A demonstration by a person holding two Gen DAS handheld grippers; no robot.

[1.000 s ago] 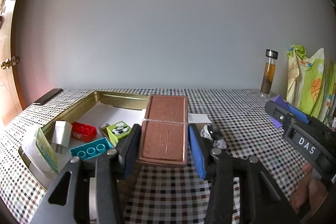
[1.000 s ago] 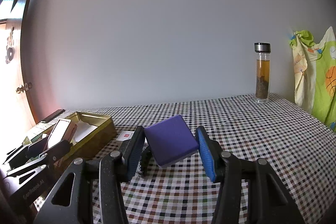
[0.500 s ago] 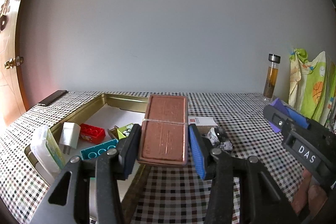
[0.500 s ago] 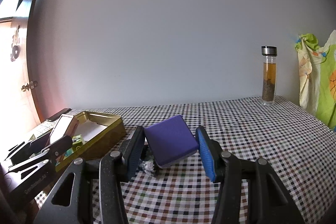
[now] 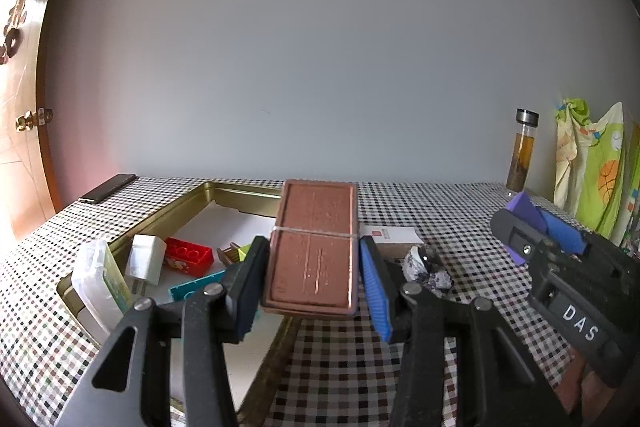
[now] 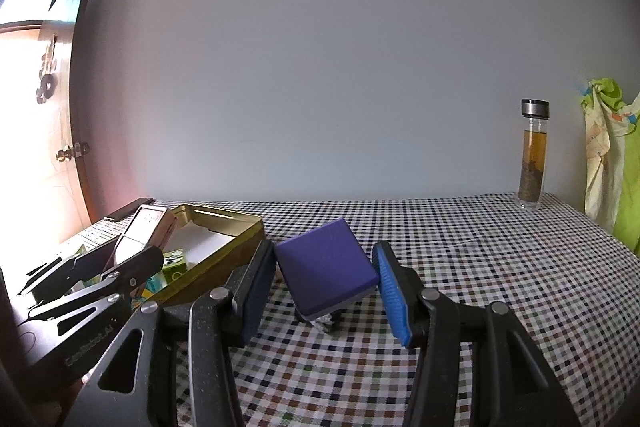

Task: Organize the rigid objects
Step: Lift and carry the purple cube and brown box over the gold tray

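Observation:
A flat copper-brown tin [image 5: 316,227] with a rubber band around it sits between the fingers of my left gripper [image 5: 312,269], which is shut on it. The tin hangs over the right edge of the gold tray [image 5: 168,219]. My right gripper [image 6: 324,281] is shut on a purple box [image 6: 320,259], held tilted above the checked cloth just right of the tray [image 6: 236,247]. In the left wrist view the right gripper [image 5: 532,223] shows at the right edge. The right wrist view has the left gripper [image 6: 120,261] and its tin [image 6: 150,225] at the left.
The tray holds a white charger [image 5: 146,259], a red brick [image 5: 188,255], a teal brick [image 5: 196,285] and a clear plastic case [image 5: 100,279]. A small white box [image 5: 394,235] and crumpled foil [image 5: 426,267] lie right of it. A tea bottle [image 6: 534,155], hanging cloth [image 5: 592,179] and phone [image 5: 108,187] stand around.
My right gripper has drifted left towards the tray with the purple box. The left wrist view has tipped up slightly. Both grips hold as before.

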